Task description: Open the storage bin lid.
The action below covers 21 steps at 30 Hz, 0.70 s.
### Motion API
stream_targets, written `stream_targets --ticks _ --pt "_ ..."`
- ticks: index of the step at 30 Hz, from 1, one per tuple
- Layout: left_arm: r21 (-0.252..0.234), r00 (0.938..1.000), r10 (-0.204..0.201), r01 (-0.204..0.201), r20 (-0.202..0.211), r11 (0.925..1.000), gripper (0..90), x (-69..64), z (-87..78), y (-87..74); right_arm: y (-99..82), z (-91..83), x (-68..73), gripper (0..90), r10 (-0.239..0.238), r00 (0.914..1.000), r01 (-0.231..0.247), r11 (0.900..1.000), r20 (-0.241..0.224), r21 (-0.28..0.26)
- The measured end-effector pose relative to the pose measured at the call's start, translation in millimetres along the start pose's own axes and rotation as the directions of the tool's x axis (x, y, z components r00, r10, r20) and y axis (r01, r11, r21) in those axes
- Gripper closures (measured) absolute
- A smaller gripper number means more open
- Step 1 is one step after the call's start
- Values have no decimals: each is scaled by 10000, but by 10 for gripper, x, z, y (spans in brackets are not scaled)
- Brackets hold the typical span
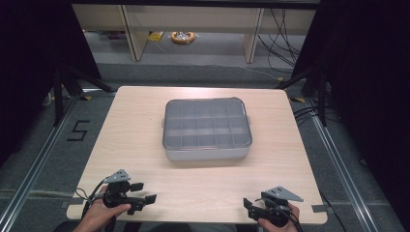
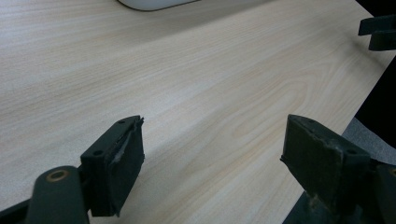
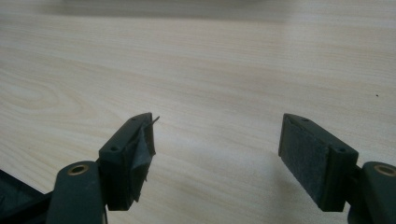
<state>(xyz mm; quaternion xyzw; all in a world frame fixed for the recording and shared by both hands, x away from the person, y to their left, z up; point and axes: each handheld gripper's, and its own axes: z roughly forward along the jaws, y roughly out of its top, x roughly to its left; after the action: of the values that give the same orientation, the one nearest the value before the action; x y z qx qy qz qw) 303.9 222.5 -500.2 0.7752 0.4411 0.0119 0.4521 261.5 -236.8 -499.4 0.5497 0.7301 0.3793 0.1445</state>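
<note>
A grey box (image 1: 207,128) with a clear lid sits shut at the middle of the tabletop (image 1: 135,130), well apart from all four edges, its long side facing the near edge; through the lid a grid of compartments shows, and whether they hold anything cannot be told from the high view. That central placing looks chosen so both grippers can come at it evenly, one to each short end. The left gripper (image 1: 145,192) rests near the near-left corner of the tabletop, held in a hand (image 1: 99,215), and the right gripper (image 1: 247,207) sits near the near-right corner in the other hand (image 1: 275,223); both lie low by the near edge, turned inward toward each other, which reads as a ready stance with nothing yet in reach. In the left gripper view the left gripper's jaws stand wide apart with bare wood between them, gripping and touching nothing; the box's pale base (image 2: 152,3) shows at the top edge, and the other gripper's tips (image 2: 379,31) far off. In the right gripper view the jaws are likewise spread wide over bare tabletop (image 3: 210,70), empty. One pad (image 3: 140,154) looks frayed at its edge.
</note>
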Motion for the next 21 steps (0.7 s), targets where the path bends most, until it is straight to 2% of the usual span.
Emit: stream_targets --ticks 3,4,7,9,13,18,20,21 --pt "53 10000 -68 68 1 10000 201 5 -5 3 1 -3 -5 277 82 10000 -82 10000 46 0" --pt "36 10000 -57 57 -27 10000 201 5 -5 3 -1 8 -13 277 150 9998 -151 9998 -138 -87" --pt "-69 9999 -159 159 -3 9998 201 8 0 2 5 -7 -15 277 258 9997 -258 9997 -31 -23" --pt "36 9998 -173 173 32 9998 202 19 -8 6 6 0 -27 277 212 9998 -211 9998 53 -73" --pt "-7 9997 -242 242 19 9997 202 25 -5 4 3 13 -32 277 295 9993 -301 9993 -248 -236" --pt "-7 9997 -248 248 10 9997 205 27 -4 5 8 10 -36 277 336 9990 -344 9990 -293 -272" --pt "-35 9996 -271 271 -14 9996 205 27 -3 6 12 6 -38 277 332 9994 -332 9993 -38 -199" --pt "-54 9996 -281 281 -22 9996 206 27 -3 7 16 -5 -39 277 397 9992 -398 9990 -90 -182"
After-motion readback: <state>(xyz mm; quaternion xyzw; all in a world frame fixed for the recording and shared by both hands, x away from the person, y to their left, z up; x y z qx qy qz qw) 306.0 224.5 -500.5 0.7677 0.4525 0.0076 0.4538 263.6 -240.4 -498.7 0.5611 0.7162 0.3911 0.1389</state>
